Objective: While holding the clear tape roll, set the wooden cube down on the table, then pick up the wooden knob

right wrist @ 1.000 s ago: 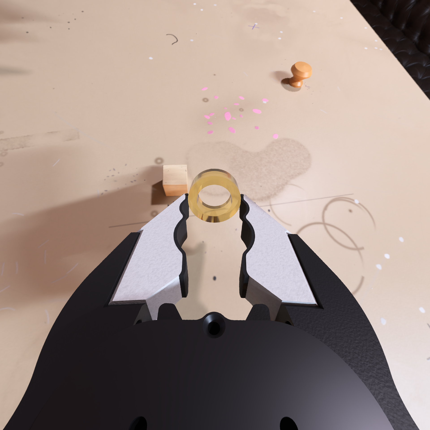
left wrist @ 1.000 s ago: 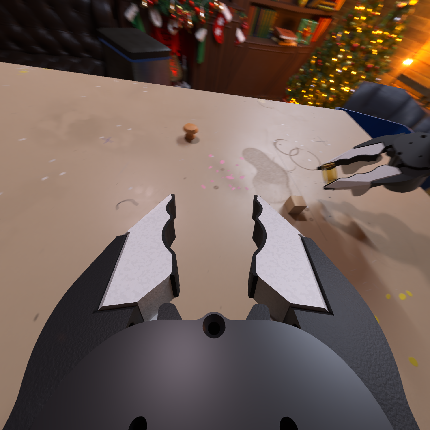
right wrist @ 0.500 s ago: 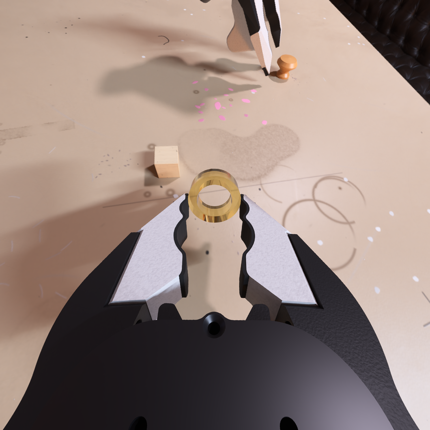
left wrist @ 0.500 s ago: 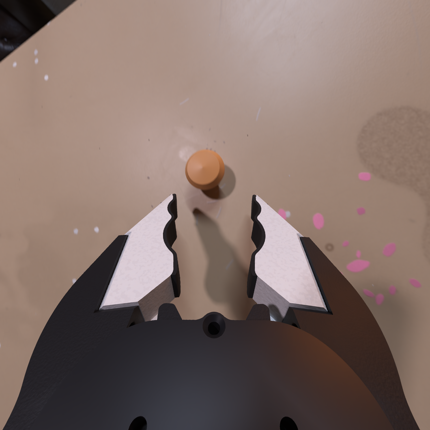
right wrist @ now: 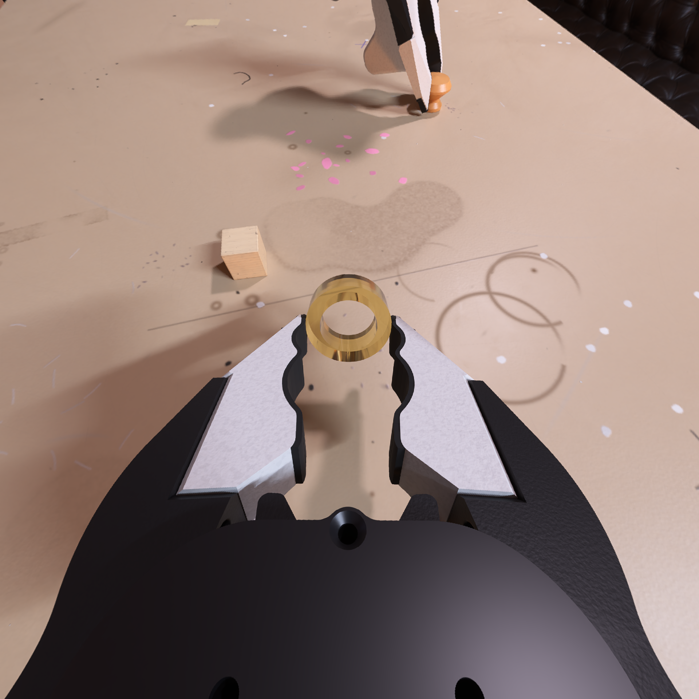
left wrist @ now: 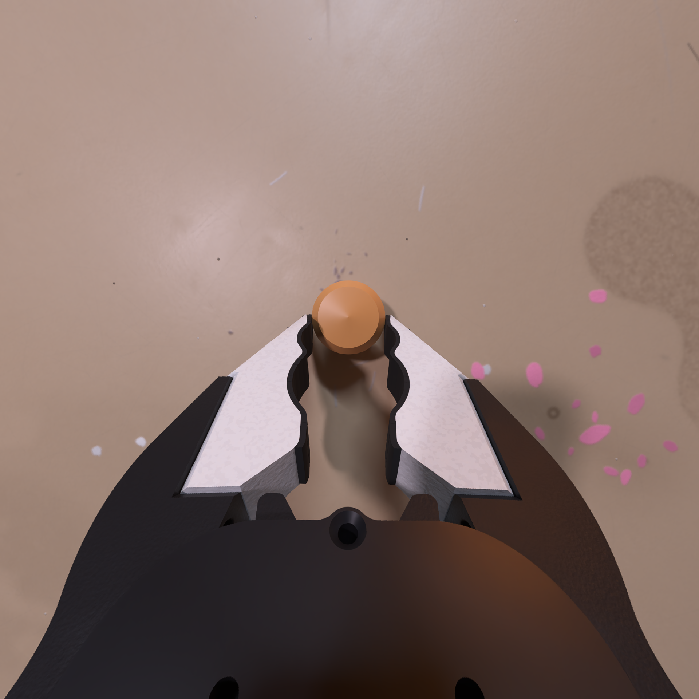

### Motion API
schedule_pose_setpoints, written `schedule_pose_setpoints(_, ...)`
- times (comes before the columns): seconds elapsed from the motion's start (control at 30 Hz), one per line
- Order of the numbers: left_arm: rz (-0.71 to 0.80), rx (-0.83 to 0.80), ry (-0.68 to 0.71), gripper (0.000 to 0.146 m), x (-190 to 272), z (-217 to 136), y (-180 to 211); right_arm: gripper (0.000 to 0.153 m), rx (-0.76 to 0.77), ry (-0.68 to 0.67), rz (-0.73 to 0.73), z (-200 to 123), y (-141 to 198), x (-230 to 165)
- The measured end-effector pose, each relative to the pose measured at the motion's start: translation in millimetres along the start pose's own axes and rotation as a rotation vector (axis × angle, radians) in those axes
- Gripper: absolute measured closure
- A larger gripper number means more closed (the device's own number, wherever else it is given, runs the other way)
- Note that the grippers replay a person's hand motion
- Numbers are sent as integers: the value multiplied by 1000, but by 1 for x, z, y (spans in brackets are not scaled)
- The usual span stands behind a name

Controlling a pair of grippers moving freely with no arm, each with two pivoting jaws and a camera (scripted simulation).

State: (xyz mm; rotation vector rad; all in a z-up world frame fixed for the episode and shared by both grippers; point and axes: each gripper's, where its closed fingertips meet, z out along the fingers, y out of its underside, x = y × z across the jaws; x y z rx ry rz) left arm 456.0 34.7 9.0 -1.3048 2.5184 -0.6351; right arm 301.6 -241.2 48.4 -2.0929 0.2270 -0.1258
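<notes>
Through my left wrist camera, my left gripper [left wrist: 348, 321] points down over the wooden knob [left wrist: 348, 317]. Its round cap sits between my fingertips [left wrist: 393, 325], jaws closed against both sides; the stem runs upright, straight along my line of sight to the table [left wrist: 189, 151].

Through my right wrist camera, my right gripper [right wrist: 348, 321] stays off the table, clamped on the clear tape roll [right wrist: 348, 317]. The wooden cube [right wrist: 244, 252] rests ahead to the left; the knob stands far ahead, well beyond it.
</notes>
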Motion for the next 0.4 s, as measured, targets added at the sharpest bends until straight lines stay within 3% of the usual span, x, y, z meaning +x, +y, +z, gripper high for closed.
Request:
schedule_pose_setpoints(0.2, -43, 39, -45, 109, 8, -25, 8, 109, 17, -18, -17, 0, -9, -5)
schedule_pose_setpoints(0.4, -174, 288, -181, 109, 41, -118, -1, 109, 113, -123, 26, -2, -54, -21)
